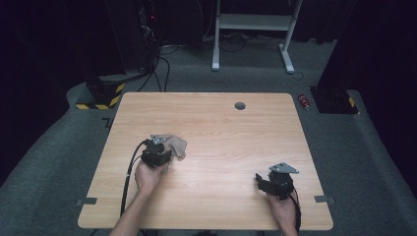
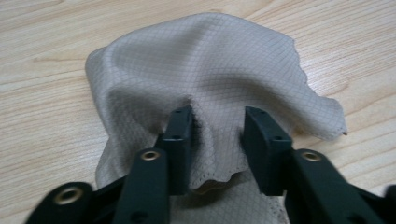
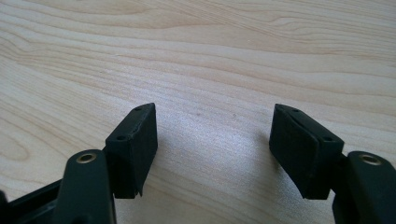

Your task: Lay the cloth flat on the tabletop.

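While the beige cloth (image 2: 205,70) lies crumpled on the left half of the counter (image 1: 221,128), the left tongs (image 2: 217,135) have a bunched fold between their jaws, which press into it from both sides: a grasp just taken, I judge. Lifting, spreading or folding the cloth is all yet to do. The right tongs (image 3: 215,144) hang released over bare wood at the near right. No container stands on the counter.

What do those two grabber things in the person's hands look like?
Both are black. The left gripper and the right gripper each have two flat, blocky black pads on arms with small brass-coloured rivets. Each carries a grey three-cornered plate on top, and a black cable trails back from each. The forearms are bare, with no sleeves.
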Demonstrator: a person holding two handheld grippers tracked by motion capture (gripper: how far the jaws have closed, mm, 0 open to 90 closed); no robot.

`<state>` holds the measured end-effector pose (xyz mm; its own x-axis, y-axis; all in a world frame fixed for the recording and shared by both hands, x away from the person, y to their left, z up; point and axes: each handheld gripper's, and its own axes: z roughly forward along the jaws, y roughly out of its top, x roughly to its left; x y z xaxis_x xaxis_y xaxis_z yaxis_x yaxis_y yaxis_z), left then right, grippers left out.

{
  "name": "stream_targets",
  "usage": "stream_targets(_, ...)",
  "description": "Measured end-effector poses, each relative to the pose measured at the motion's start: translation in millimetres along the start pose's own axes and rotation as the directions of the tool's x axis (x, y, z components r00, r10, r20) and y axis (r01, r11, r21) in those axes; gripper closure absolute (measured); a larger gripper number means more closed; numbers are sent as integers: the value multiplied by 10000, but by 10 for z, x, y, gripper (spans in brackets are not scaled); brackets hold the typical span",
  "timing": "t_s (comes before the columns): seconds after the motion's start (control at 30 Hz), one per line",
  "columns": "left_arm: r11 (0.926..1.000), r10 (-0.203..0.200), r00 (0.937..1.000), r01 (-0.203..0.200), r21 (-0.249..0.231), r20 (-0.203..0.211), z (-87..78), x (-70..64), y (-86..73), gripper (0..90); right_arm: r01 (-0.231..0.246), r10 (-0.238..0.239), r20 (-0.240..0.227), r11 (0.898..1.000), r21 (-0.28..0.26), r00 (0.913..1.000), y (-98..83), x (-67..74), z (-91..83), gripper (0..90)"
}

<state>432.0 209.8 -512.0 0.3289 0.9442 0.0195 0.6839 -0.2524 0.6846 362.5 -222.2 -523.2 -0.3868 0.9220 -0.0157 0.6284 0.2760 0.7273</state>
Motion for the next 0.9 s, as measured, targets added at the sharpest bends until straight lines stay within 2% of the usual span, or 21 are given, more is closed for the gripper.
stream_targets(0.07, 10000, 53, 10000, -53, -23, -14, -2, 9, -1, 706, -1, 1, -2, 10000, 0, 10000, 0, 0, 0, 321)
stream_targets(0.13, 9999, 19, 9999, -17, -115, 119, -1, 14, -5, 809, -1, 1, -1, 10000, 2, 10000, 0, 0, 0, 321)
stream_targets(0.17, 9999, 13, 9998, -11, -135, 181, -1, 14, -5, 832, -18, 18, 1, 10000, 7, 10000, 0, 1, -1, 321)
stream_targets(0.33, 9997, -18, 9983, 34, -261, 585, -20, 5, -1, 861, -19, 19, -1, 10000, 8, 10000, 0, 1, -1, 321)
stream_targets(0.37, 9995, 94, 9980, -75, -302, 629, -30, 5, 2, 862, 0, 0, -2, 10000, 2, 10000, 0, 0, 0, 321)
stream_targets(0.43, 9988, 113, 9957, -68, -490, 919, -60, -29, 10, 864, 0, 0, -3, 10000, 3, 10000, 0, 0, 0, 321)
stream_targets(0.53, 9975, 130, 9907, -35, -704, 1357, -90, -77, 22, 865, 0, 0, -4, 10000, 2, 10000, 0, 0, 0, 321)
stream_targets(0.6, 9964, 172, 9848, -25, -847, 1731, -108, -130, 30, 865, -2, 2, -3, 10000, 2, 10000, 0, 0, 0, 321)
stream_targets(0.8, 9934, 407, 9695, -133, -1137, 2416, -161, -290, 66, 866, 0, 0, -3, 10000, 2, 10000, 0, 0, 0, 321)
stream_targets(0.9, 9925, 494, 9594, -160, -1214, 2777, -176, -371, 85, 866, 0, 0, -7, 10000, 3, 10000, 0, 0, 0, 321)
